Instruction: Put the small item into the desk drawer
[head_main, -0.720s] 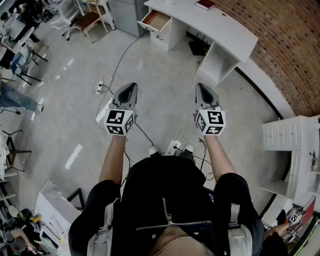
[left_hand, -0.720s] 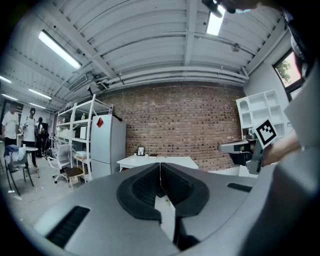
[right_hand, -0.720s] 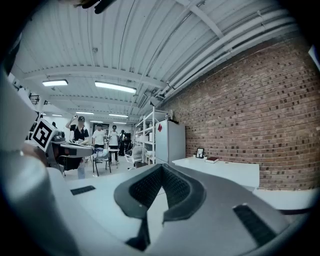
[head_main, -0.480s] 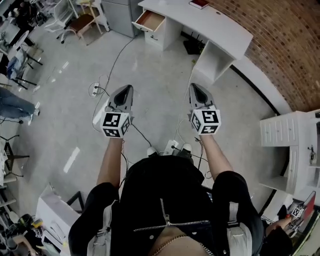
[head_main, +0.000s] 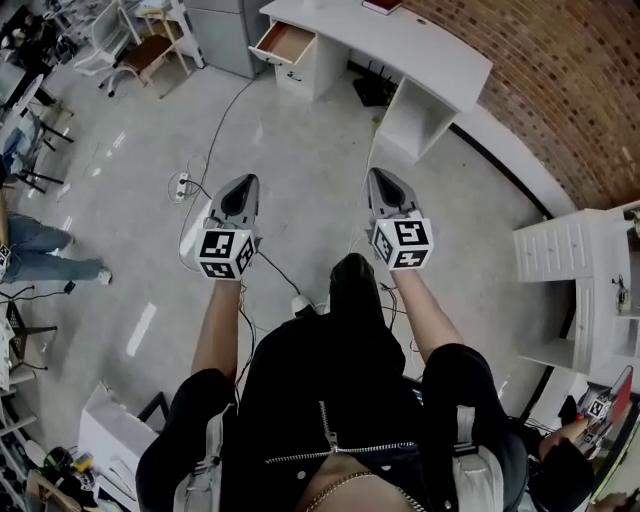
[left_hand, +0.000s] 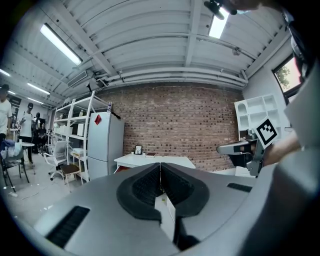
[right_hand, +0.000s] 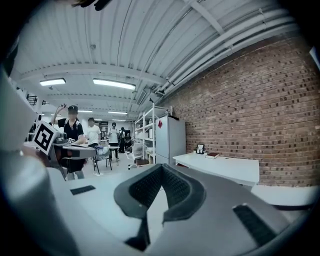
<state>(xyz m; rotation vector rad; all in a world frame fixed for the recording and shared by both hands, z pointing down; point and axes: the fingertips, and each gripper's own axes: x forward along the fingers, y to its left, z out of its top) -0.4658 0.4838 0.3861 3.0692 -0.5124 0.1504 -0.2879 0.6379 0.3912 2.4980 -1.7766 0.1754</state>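
Brick wall (head_main: 560, 80) backdrop, desk drawer (head_main: 287, 42) open; left claw (head_main: 245, 185), right claw (head_main: 378, 178) each closed, empty.

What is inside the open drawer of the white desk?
The drawer shows only its bare brown bottom; no item is visible in it. Its rear part is covered by the white desk top, and it is far off, so something small could go unseen.
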